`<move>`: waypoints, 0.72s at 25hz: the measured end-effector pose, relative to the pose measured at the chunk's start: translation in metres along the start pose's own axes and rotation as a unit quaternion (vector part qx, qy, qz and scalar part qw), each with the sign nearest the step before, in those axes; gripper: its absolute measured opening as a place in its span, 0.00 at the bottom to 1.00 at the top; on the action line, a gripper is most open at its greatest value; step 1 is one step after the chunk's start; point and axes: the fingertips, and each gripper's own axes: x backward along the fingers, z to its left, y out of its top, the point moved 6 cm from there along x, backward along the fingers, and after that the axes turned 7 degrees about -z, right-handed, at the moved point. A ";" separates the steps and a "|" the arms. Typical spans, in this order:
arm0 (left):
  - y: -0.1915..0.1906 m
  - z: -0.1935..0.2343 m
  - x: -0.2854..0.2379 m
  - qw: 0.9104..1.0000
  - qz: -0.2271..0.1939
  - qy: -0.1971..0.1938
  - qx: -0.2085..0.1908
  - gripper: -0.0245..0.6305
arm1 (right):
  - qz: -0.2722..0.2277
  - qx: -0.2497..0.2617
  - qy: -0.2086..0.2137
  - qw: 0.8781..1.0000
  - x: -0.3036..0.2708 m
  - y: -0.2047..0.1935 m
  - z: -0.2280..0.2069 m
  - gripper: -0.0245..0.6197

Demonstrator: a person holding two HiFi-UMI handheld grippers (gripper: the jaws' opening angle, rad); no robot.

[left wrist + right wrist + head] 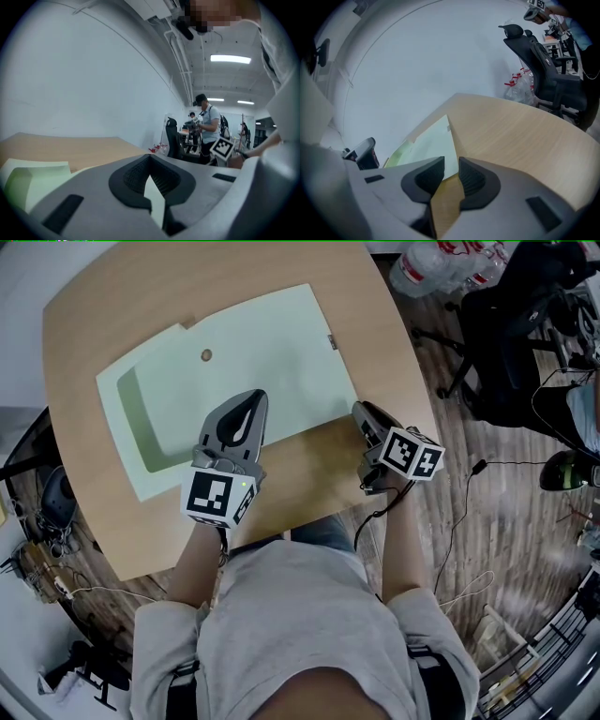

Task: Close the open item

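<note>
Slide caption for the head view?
Partly open pale green case on wooden table; left claw shut over it, right claw open by its corner.

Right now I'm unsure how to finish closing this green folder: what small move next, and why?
Probably ease the right gripper forward so its slightly parted jaws take the green folder's near corner: it lies just past the tips, ungripped, while the left gripper is shut above it.

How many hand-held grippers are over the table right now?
2: left hand-held gripper over the pale green folder, near edge; right hand-held gripper by its near right corner. No others visible.
</note>
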 end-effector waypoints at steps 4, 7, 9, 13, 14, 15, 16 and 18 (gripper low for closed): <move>-0.041 -0.020 -0.001 0.994 0.065 -0.026 -0.081 0.06 | -0.009 -0.002 0.001 1.000 0.003 0.004 0.002 0.20; -0.065 -0.035 0.001 0.983 0.086 -0.047 -0.156 0.22 | -0.014 -0.005 0.003 1.000 0.004 0.006 0.005 0.20; -0.077 -0.045 0.002 0.972 0.111 -0.061 -0.199 0.27 | -0.016 -0.007 0.004 1.000 0.006 0.007 0.006 0.19; -0.091 -0.059 -0.001 0.957 0.148 -0.079 -0.237 0.31 | -0.022 -0.006 0.006 1.000 0.009 0.010 0.010 0.19; -0.094 -0.062 -0.002 0.957 0.157 -0.081 -0.231 0.33 | -0.024 -0.007 0.008 1.000 0.010 0.011 0.011 0.19; -0.097 -0.065 -0.004 0.957 0.166 -0.082 -0.226 0.33 | -0.026 -0.006 0.011 1.000 0.010 0.013 0.013 0.20; -0.100 -0.067 -0.005 0.956 0.174 -0.080 -0.223 0.34 | -0.029 -0.004 0.015 0.999 0.011 0.015 0.015 0.19; -0.107 -0.069 -0.006 0.953 0.188 -0.071 -0.225 0.35 | -0.034 0.005 0.023 0.999 0.011 0.019 0.021 0.19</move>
